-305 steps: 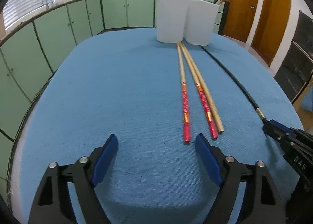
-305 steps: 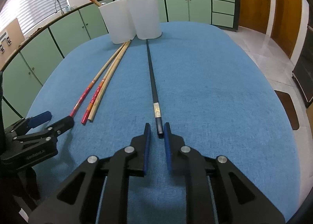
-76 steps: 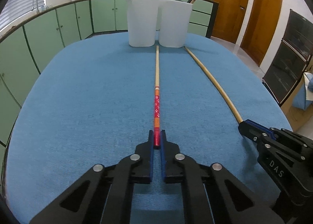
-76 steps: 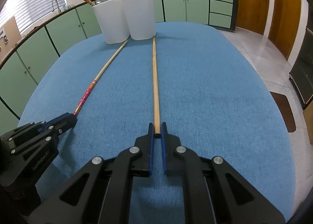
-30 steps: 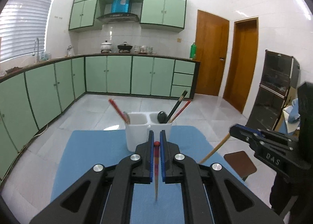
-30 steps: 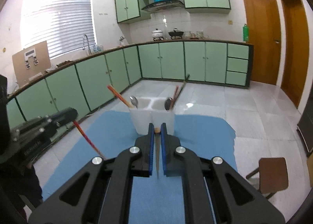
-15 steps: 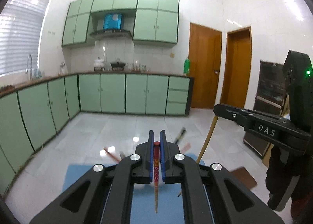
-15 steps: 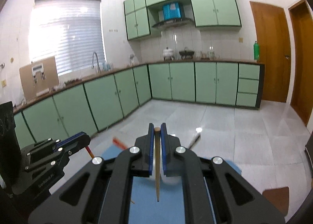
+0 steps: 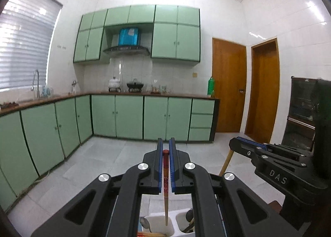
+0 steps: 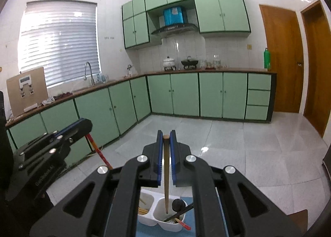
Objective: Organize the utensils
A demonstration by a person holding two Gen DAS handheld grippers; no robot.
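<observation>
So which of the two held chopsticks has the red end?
The chopstick in the left tool is red-patterned at its top; the right tool holds a plain wooden chopstick.

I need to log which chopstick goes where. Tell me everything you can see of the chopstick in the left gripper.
The red-topped chopstick is a slim stick with a rounded red end, a red patterned band with orange stripes below it, then plain light wood down to its tip. It hangs about upright, red end up, clamped between the blue pads of the left gripper. Its wooden tip points into the left compartment of the white holder; whether it touches the bottom cannot be told. The right wrist view shows it slanting below the left gripper.
</observation>
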